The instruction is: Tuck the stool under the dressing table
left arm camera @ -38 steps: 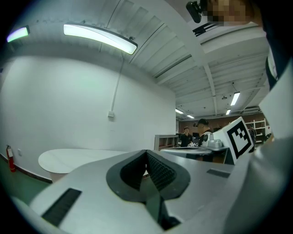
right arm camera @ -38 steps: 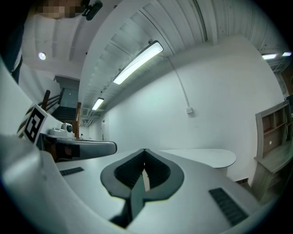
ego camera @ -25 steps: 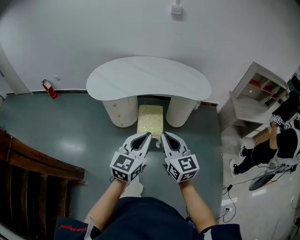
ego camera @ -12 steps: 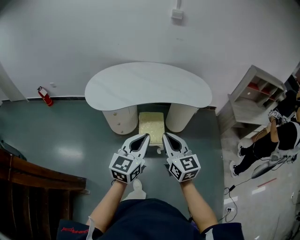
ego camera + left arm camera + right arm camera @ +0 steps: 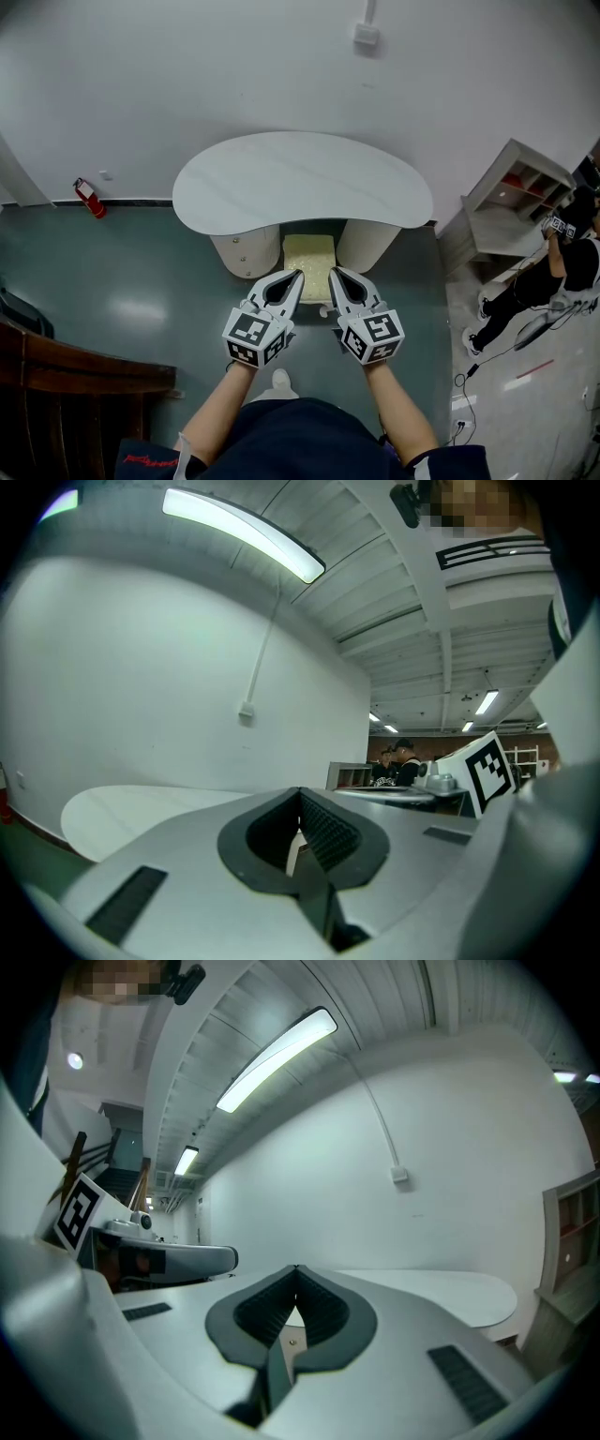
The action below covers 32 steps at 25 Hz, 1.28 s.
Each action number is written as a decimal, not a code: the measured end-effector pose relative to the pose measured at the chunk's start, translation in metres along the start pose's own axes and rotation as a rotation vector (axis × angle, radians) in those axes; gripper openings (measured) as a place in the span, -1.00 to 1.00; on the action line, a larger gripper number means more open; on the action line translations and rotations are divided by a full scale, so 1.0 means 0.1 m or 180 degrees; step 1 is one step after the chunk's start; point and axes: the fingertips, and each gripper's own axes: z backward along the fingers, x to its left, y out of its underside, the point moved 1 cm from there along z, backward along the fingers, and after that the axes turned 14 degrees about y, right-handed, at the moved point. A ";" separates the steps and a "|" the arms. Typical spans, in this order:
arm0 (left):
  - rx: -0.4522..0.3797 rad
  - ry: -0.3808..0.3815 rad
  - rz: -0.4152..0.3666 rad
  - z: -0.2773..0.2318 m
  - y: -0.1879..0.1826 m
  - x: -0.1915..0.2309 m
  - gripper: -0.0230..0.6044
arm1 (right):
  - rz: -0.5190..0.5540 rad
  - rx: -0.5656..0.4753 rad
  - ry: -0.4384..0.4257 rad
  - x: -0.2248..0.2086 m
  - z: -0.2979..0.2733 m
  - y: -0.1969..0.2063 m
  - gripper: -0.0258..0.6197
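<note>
The white kidney-shaped dressing table [image 5: 300, 178] stands against the wall. The stool [image 5: 309, 255], with its pale yellow cushion, sits between the table's two round pedestals, and its far part is hidden under the top. My left gripper [image 5: 293, 275] and right gripper [image 5: 335, 272] hover side by side at the stool's near edge, both shut and holding nothing. Whether they touch the stool cannot be told. The left gripper view shows the left gripper [image 5: 300, 791] with the table top [image 5: 141, 808] beyond it. The right gripper view shows the right gripper [image 5: 296, 1267] before the table top [image 5: 441, 1293].
A red fire extinguisher [image 5: 86, 195] stands by the wall at the left. A grey shelf unit [image 5: 511, 202] and a person [image 5: 562, 272] are at the right. Dark wooden furniture [image 5: 66, 375] fills the lower left. Cables [image 5: 469, 375] lie on the floor at the right.
The stool has slid further under the table top, so less of the cushion shows. Both grippers followed it forward and stayed shut. The view moved closer to the table.
</note>
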 end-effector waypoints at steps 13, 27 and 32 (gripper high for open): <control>0.0023 0.0050 0.0042 -0.07 0.02 0.68 -0.90 | 0.0068 0.0115 0.0094 0.01 -0.66 0.09 -0.90; 0.0131 0.0128 0.0253 -0.24 0.32 0.72 -0.90 | 0.0007 0.0282 0.0235 -0.15 -0.65 0.32 -0.90; 0.0171 0.0120 0.0274 -0.37 0.35 0.71 -0.90 | -0.0019 0.0305 0.0240 -0.30 -0.69 0.31 -0.90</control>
